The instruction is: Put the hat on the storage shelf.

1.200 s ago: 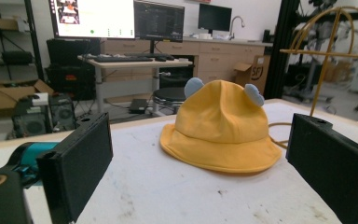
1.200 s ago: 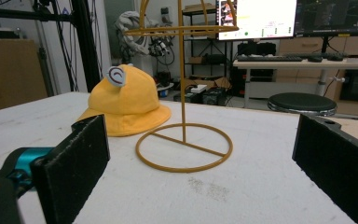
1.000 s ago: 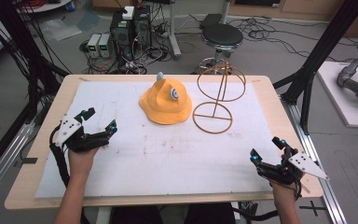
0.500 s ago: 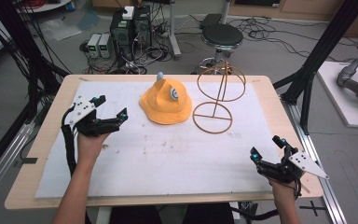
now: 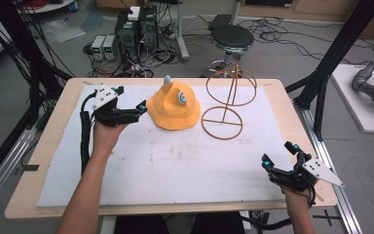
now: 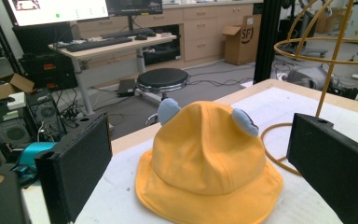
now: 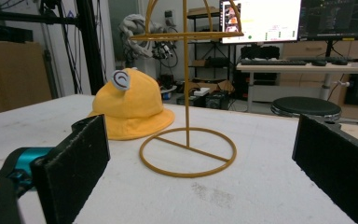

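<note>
The yellow bucket hat (image 5: 174,107) lies brim-down on the white mat (image 5: 175,161), just left of the gold wire hat stand (image 5: 226,100), with the open-jawed left gripper (image 5: 129,112) just beside its brim and the open-jawed right gripper (image 5: 280,157) well apart from it.

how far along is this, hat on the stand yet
Not yet. Done: nothing; the hat lies flat on the table, beside the wire stand, which is bare. In hand: the left gripper is open beside the hat's brim. Left, probably: gripping, lifting and placing. The right gripper is open near the table's edge.
</note>
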A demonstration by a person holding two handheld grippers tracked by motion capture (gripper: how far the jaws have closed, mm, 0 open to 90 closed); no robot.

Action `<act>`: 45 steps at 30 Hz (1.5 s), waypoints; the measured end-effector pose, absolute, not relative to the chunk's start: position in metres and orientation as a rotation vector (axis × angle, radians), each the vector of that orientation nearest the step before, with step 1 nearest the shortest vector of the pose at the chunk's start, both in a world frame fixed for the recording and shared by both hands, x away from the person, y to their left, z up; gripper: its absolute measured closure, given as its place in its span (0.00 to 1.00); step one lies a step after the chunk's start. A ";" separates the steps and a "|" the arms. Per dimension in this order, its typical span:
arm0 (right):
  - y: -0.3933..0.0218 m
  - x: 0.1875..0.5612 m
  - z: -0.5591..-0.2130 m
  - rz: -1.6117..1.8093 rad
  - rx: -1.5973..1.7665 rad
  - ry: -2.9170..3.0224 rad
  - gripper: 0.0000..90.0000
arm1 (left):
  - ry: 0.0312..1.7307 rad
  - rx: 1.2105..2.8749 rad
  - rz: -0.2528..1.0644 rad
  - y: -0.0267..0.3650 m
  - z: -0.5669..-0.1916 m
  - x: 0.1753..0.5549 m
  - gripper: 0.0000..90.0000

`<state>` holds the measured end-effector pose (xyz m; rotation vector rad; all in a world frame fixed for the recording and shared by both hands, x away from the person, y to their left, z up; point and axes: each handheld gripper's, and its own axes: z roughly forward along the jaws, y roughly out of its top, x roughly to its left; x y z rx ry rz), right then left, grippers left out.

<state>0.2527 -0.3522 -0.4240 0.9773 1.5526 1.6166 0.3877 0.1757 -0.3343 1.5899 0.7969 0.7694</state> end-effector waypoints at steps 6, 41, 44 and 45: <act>-0.352 0.252 -0.424 1.635 0.975 1.553 0.04 | 0.791 1.621 0.747 0.163 -0.334 0.403 0.08; -0.351 0.252 -0.426 1.651 0.963 1.579 0.04 | 0.815 1.812 0.611 0.112 -0.364 0.491 0.20; -0.352 0.251 -0.426 1.652 0.957 1.583 0.04 | 0.822 1.820 0.583 0.113 -0.368 0.498 0.22; -0.352 0.250 -0.427 1.662 0.968 1.583 0.04 | 0.830 1.816 0.574 0.113 -0.370 0.499 0.24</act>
